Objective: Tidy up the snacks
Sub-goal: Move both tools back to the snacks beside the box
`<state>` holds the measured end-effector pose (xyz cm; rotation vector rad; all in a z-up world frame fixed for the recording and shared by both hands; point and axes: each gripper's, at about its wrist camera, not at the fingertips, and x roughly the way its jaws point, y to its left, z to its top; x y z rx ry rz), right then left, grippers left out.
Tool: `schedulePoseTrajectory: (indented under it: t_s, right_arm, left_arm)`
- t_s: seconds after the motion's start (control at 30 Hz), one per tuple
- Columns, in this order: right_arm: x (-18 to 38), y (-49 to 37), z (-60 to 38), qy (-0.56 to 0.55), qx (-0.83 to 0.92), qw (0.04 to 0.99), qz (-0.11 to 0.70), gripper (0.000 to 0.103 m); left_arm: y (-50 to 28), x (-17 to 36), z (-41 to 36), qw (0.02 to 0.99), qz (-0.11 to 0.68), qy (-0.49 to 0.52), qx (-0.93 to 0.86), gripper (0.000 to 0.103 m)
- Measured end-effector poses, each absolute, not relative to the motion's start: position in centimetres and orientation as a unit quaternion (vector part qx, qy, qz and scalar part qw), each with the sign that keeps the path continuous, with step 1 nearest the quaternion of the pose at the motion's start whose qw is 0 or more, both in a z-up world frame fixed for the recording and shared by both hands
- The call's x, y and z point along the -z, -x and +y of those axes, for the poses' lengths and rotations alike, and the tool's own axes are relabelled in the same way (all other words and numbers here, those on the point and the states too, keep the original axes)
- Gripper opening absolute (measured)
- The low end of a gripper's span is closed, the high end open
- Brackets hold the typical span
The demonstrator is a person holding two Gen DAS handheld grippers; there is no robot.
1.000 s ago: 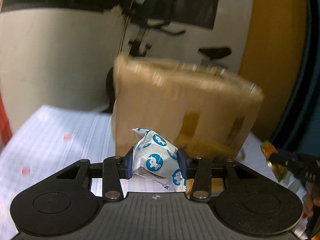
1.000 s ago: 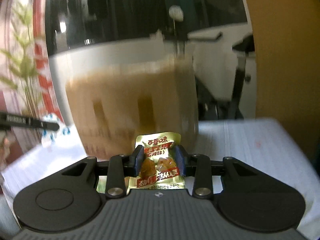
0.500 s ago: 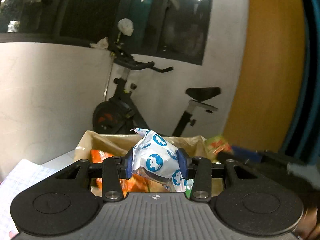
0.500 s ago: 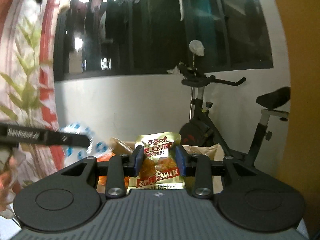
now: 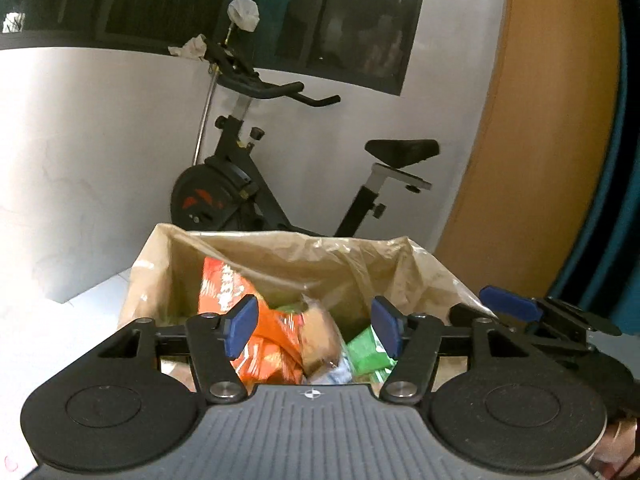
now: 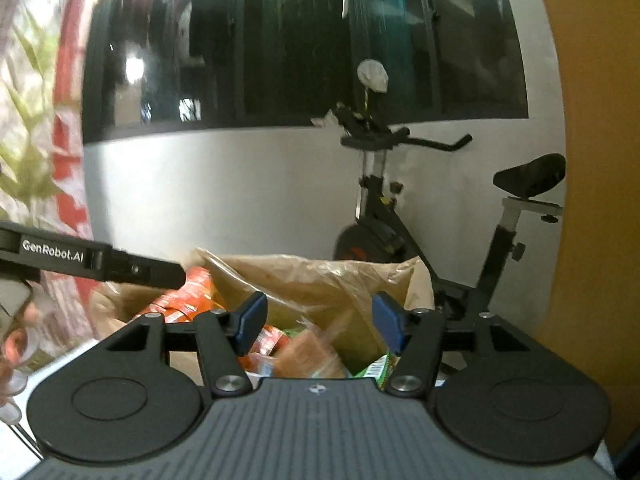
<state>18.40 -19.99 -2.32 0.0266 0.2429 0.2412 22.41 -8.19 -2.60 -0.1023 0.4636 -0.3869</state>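
Note:
A brown paper bag (image 5: pixel 280 256) lined with clear plastic stands open below both grippers; it also shows in the right wrist view (image 6: pixel 320 276). Inside lie an orange packet (image 5: pixel 224 292), a brown snack (image 5: pixel 320 340) and a green packet (image 5: pixel 366 354). My left gripper (image 5: pixel 314 326) is open and empty over the bag's mouth. My right gripper (image 6: pixel 318 324) is open and empty over the bag too. The right gripper's blue fingertip (image 5: pixel 508 304) shows at the right of the left wrist view. The left gripper's finger (image 6: pixel 100 264) shows at the left of the right wrist view.
A black exercise bike (image 5: pixel 248 184) stands behind the bag against a white wall. An orange door or panel (image 5: pixel 540 160) is on the right. A dark window runs above the wall. A red and white patterned curtain (image 6: pixel 36 120) hangs at the left.
Both grippers opened. The white and blue packet left the left gripper and the gold and red packet left the right gripper. Both grippers now sit slightly higher over the bag's mouth.

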Motion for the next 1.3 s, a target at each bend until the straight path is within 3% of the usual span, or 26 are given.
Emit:
schedulePoseTrajectory:
  t_s: [0.47,0.67,0.83,0.9,1.3]
  right_arm:
    - [6.9,-9.4,-21.8,-0.012,-0.098,0.989,0.112,0.061]
    - [11.4,-9.7,-20.8,-0.023,-0.082,0.982,0.171,0.051]
    - [14.7,-12.1,-18.6,0.039,-0.098,0.968,0.23,0.026]
    - [15.7,-13.5,-18.4,0.028,-0.096,0.961,0.257,0.021]
    - [18.2,-14.9,-18.3,-0.037,-0.109,0.928,0.354,0.019]
  left_arm:
    - [-13.8,7.6,-3.5,0.964,0.214,-0.024,0.158,0.065]
    - [-14.5,11.6,-1.8,0.956,0.255,0.016,0.141,0.064]
    - [-15.1,13.9,-1.0,0.951,0.276,0.035,0.132,0.064]
    - [-15.3,14.8,-0.6,0.95,0.282,0.049,0.124,0.064]
    - [-15.3,18.1,-0.5,0.94,0.311,0.07,0.121,0.064]
